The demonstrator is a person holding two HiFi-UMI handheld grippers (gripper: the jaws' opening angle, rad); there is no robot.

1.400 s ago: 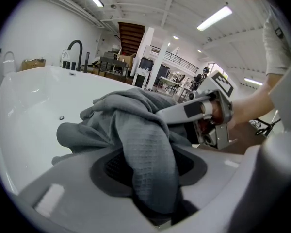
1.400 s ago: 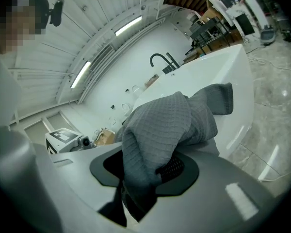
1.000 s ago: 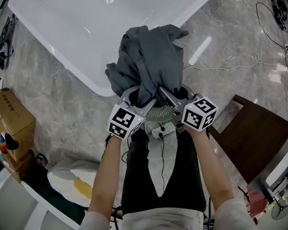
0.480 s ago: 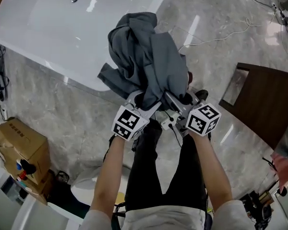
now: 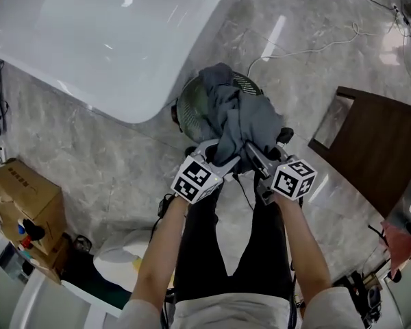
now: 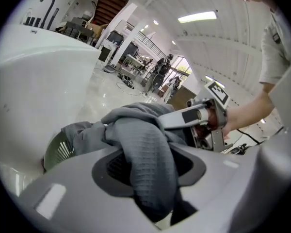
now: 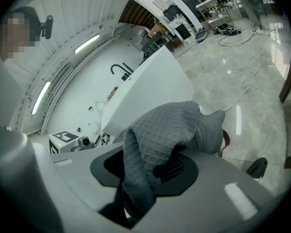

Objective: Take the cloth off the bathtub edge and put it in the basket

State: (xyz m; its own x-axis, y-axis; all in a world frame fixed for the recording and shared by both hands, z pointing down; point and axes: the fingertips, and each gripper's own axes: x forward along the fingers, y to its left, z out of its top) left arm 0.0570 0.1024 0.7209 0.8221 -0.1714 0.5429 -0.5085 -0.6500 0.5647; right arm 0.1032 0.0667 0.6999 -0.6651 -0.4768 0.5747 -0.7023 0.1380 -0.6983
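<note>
left tool: jaws partly closed and clamped on a fold of the cloth; they have just been closing a little further. in the left tool view the grey waffle fabric runs straight down between my jaws.
right tool: jaws narrow and pinched on another fold of the same cloth; in the right tool view the fabric drops into the gap between them.
tools together: side by side at mid frame in the head view, marker cubes toward me, both pointing away and downward. the right tool shows just beyond the cloth in the left tool view.
cloth: bunched in a dark grey heap off both tools, clear of the bathtub. it hangs over the right part of the basket; i cannot tell whether it rests on the bottom.
basket: round, green, slatted, on the marble floor just beside the bathtub's rounded corner.
bathtub: white, filling the upper left of the head view.
around: a cardboard box at lower left, a dark wooden panel at right, a pale cable on the floor at upper right.
</note>
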